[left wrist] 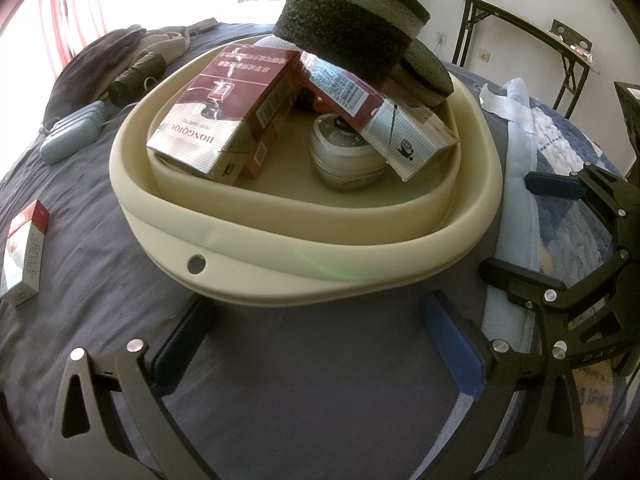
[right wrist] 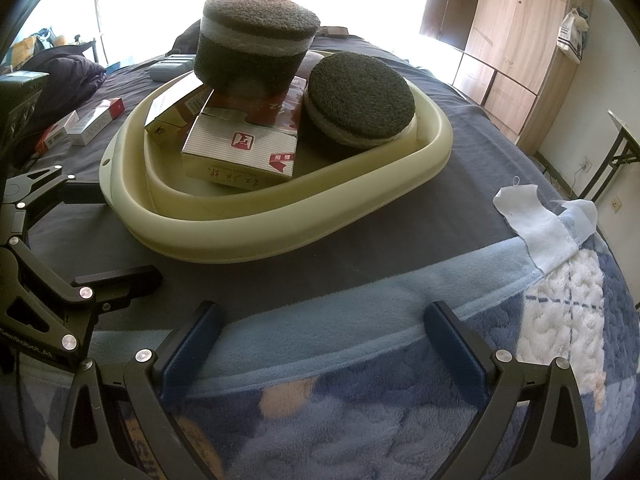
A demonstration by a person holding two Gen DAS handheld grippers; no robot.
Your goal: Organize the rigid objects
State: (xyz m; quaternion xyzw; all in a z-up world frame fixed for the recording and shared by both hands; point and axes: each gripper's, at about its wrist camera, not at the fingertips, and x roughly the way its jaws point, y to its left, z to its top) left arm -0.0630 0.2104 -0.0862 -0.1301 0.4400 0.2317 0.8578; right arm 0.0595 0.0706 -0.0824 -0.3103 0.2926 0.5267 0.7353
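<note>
A cream basin (left wrist: pixel 280 236) (right wrist: pixel 256 236) sits on the dark bedsheet and holds red-and-white cartons (left wrist: pixel 224 116) (right wrist: pixel 240 152), a white round jar (left wrist: pixel 344 156) and two black foam discs. One disc (left wrist: pixel 352 28) (right wrist: pixel 256 44) rests on top of the cartons; the other (right wrist: pixel 360 104) leans on the basin's rim. A loose carton (left wrist: pixel 24 252) lies on the sheet to the left, with more of them (right wrist: pixel 92 120) outside the basin. My left gripper (left wrist: pixel 316 344) (right wrist: pixel 108 234) is open and empty in front of the basin. My right gripper (right wrist: pixel 324 340) (left wrist: pixel 524 232) is open and empty over the blanket.
A blue fleece blanket (right wrist: pixel 360 400) with a white cloth strip (right wrist: pixel 536 216) covers the right side of the bed. A grey-blue case (left wrist: pixel 72 132), a folded umbrella (left wrist: pixel 136 76) and dark clothes lie behind the basin. A folding table (left wrist: pixel 520 28) and a wardrobe (right wrist: pixel 512 40) stand by the walls.
</note>
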